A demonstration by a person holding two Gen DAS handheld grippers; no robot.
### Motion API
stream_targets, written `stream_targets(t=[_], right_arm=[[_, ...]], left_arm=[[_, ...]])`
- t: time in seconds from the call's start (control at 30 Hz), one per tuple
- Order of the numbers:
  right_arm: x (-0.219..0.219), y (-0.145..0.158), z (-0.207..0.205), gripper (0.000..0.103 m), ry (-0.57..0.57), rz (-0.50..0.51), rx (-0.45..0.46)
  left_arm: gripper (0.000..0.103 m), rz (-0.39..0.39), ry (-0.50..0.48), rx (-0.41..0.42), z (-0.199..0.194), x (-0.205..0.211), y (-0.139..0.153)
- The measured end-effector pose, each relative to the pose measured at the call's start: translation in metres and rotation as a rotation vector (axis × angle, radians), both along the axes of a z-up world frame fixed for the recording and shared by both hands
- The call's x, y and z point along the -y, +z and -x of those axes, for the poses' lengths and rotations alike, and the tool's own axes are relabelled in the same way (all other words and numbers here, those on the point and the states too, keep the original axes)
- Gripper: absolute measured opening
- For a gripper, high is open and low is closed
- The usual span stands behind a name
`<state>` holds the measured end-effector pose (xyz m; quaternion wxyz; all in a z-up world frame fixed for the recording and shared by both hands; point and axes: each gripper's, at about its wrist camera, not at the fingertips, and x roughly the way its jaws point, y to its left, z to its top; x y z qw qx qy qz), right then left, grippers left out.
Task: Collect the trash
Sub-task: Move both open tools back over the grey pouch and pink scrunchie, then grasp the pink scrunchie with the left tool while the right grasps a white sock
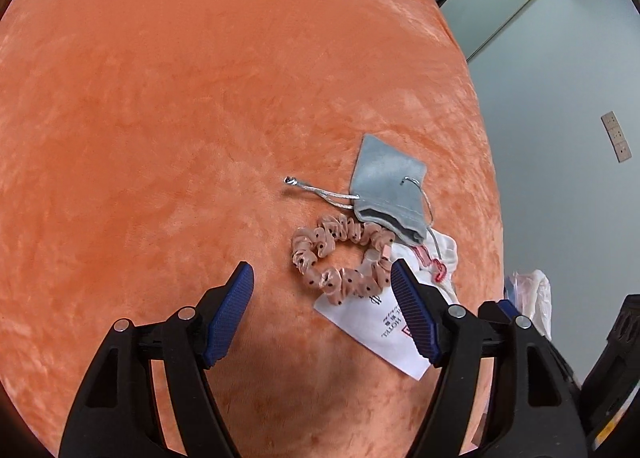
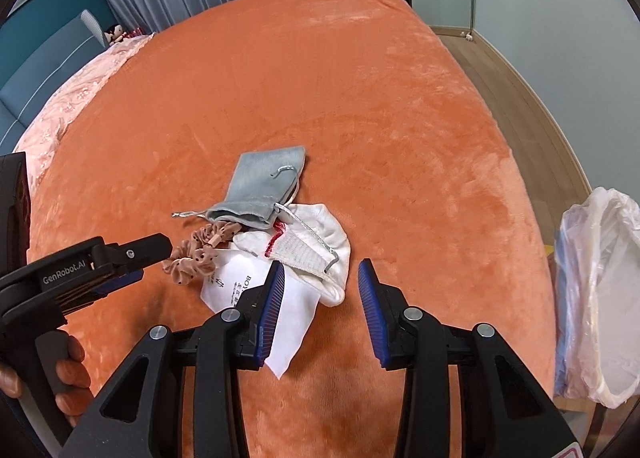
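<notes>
Both tools held open, nothing gripped: left tool [image 1: 322,282] wide, over scrunchie [image 1: 340,256]; right tool [image 2: 321,278] narrower, over white cloth [image 2: 320,246]. Paper slip [image 2: 256,294] lies nearest on bed [image 2: 360,117], pouch [image 2: 266,185] farther. One item should be pinched per tool, pile squeezed low. Bin bag [image 2: 600,290] fully shown in right view only.

Orange blanket [image 1: 160,137] — pink black-dotted scrunchie [image 1: 340,254], grey pouch [image 1: 384,185].

both wrist cameras look steeply down, close over the orange bed [image 1: 160,137]; both share the scrunchie [image 1: 340,258] pile.
</notes>
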<state>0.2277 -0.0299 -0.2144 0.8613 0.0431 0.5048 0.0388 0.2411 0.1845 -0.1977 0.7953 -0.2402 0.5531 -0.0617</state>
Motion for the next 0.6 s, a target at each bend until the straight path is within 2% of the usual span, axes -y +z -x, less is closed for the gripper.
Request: stream_targets(t=[0.1,0.2,0.47,0.53,0.57,0.6], right_arm=[[-0.002,-0.012,-0.009,0.034,0.001,-0.005,-0.02],[-0.003,-0.027,-0.018,0.025,-0.001,-0.022,-0.054],[-0.003,-0.061,-0.026,0.016,-0.025,-0.059,-0.113],[-0.003,-0.062,-0.025,0.013,-0.025,-0.06,-0.107],[-0.003,-0.061,-0.025,0.01,-0.023,-0.055,-0.107],[-0.004,-0.06,-0.025,0.009,-0.02,-0.054,-0.108]], left_arm=[[0.063,0.017,-0.004,-0.013,-0.007,0.001,-0.008],[0.055,0.026,-0.015,-0.024,-0.013,0.004,-0.016],[0.022,0.035,-0.051,-0.078,-0.019,0.012,-0.039],[0.019,0.018,-0.058,-0.07,-0.018,0.013,-0.039],[0.012,0.015,-0.062,-0.067,-0.018,0.014,-0.039],[0.01,0.018,-0.068,-0.067,-0.018,0.014,-0.038]])
